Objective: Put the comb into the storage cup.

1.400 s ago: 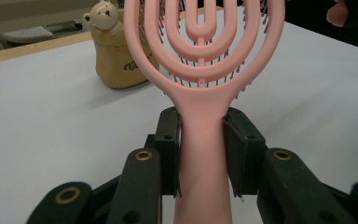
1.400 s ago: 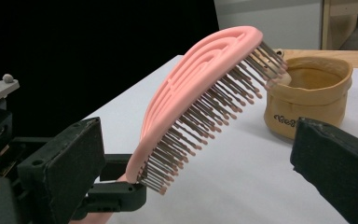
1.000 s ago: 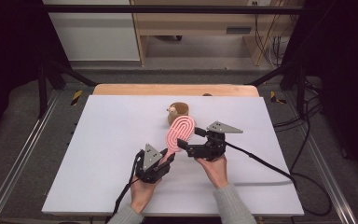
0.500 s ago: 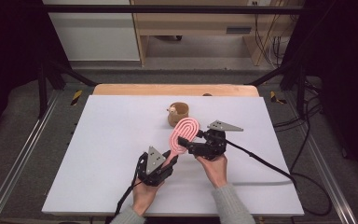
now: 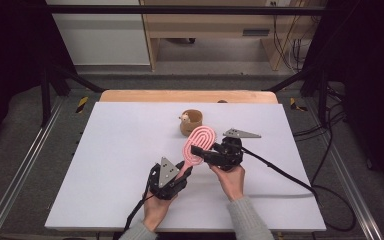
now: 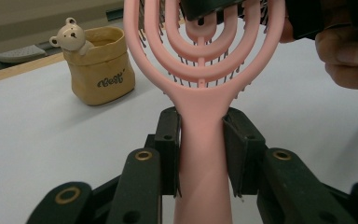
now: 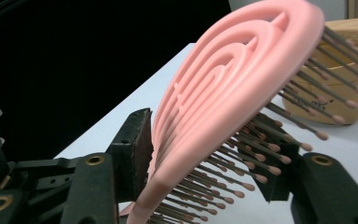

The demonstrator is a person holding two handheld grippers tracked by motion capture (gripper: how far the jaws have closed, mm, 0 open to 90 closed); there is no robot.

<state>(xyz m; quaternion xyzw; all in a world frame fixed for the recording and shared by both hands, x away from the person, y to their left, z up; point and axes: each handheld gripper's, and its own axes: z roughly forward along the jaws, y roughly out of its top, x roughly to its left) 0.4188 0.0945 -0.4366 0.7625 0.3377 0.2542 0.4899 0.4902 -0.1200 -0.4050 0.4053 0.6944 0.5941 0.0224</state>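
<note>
Now that the brush (image 5: 198,145) has come back off the pot (image 5: 191,122), left tool (image 5: 184,170) clamps its handle, right tool (image 5: 196,150) pinches the head — probably a handover.

Left gripper (image 6: 200,149) jaws clamp pink brush (image 6: 200,84) handle, centre frame; bear pouch (image 6: 100,63) upper left; hand (image 6: 347,58) w/ other gripper upper right.

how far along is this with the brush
Done: the pink hairbrush is off the table, its handle clamped in the left gripper. In hand: the right gripper has its jaws around the brush head, apparently taking it over. Left, likely: stand it in the tan bear pot, which the brush has not entered.
</note>
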